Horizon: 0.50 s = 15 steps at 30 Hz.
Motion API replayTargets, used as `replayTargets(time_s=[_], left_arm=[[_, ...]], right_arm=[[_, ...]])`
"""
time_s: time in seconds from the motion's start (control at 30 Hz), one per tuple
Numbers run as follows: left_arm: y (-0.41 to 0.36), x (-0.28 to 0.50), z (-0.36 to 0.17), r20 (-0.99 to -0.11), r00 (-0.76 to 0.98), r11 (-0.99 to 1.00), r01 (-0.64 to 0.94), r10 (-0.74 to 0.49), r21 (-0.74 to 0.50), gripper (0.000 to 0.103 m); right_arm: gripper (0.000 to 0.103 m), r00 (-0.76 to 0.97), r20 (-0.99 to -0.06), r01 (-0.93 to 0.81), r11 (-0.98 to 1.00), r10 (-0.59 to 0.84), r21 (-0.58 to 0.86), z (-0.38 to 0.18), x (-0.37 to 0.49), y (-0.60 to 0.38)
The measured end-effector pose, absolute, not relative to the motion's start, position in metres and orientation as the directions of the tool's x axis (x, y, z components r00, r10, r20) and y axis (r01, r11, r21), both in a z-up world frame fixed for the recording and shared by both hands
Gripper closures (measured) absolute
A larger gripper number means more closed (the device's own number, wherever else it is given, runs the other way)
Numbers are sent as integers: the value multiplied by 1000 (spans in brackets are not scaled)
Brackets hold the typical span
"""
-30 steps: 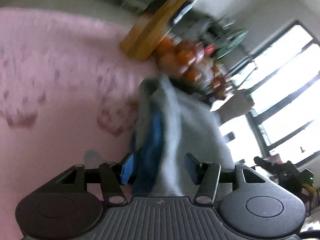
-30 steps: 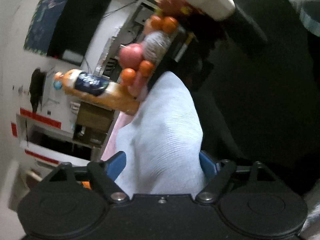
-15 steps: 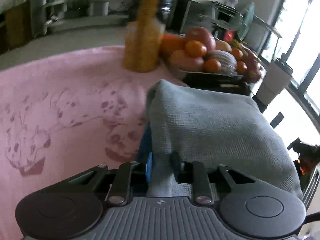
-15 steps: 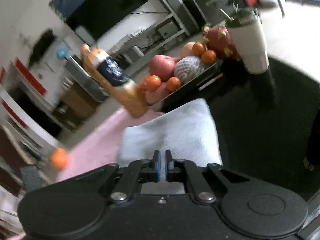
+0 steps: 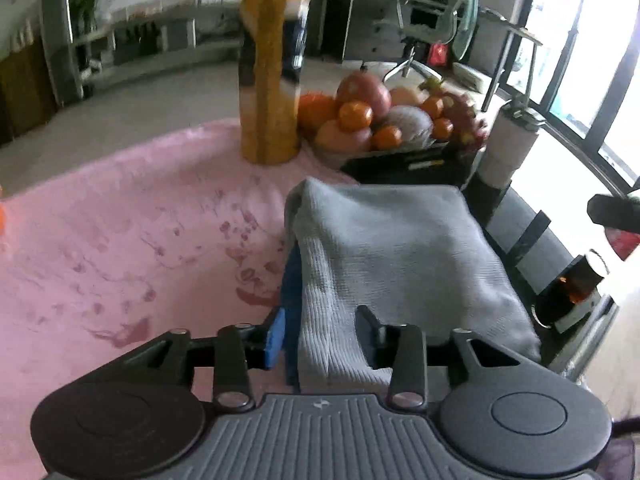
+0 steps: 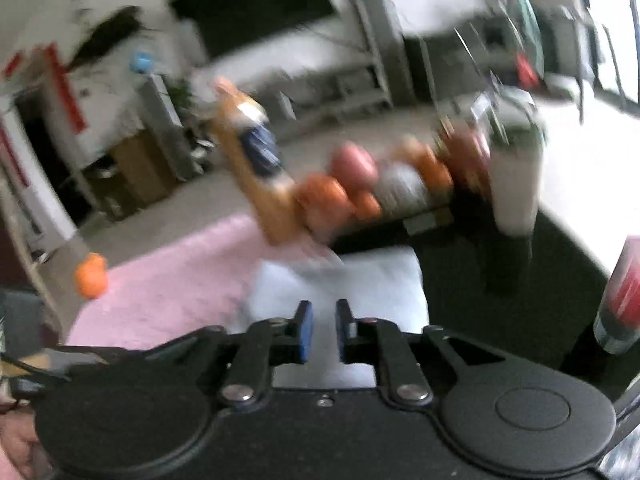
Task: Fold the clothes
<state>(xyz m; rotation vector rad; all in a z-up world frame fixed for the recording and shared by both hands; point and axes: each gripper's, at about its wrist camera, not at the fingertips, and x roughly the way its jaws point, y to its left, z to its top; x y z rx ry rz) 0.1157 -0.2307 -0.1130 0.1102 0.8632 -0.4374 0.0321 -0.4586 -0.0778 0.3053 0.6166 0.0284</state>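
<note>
A folded grey knit garment (image 5: 396,256) with a blue layer (image 5: 292,280) under its left edge lies on the pink cloth (image 5: 120,248). My left gripper (image 5: 320,332) has its jaws apart around the garment's near edge, the fabric lying between the fingers. In the blurred right wrist view the same garment (image 6: 352,280) lies flat just beyond my right gripper (image 6: 322,330), whose jaws stand slightly apart with nothing between them.
A tall orange juice bottle (image 5: 272,80) and a black tray of fruit (image 5: 392,124) stand behind the garment. A white tumbler (image 5: 508,144) stands right of the tray, a red can (image 6: 620,296) at far right. A small orange (image 6: 92,276) sits at the cloth's left edge.
The garment has been lowered flat onto the cloth. My left gripper's jaws, shut on the garment's edge half a second ago, have opened. My right gripper's jaws have opened slightly and let go.
</note>
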Motion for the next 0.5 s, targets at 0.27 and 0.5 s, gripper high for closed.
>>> replayTargets(time_s=[0.27, 0.5], left_arm=[[-193, 37, -61, -765, 551, 901, 425, -332, -85, 19], [-186, -10, -50, -784, 526, 889, 452, -329, -70, 15]], right_arm=[[25, 740, -672, 95, 986, 22, 136, -10, -29, -401], [2, 635, -770, 199, 976, -59, 90, -1, -65, -381]])
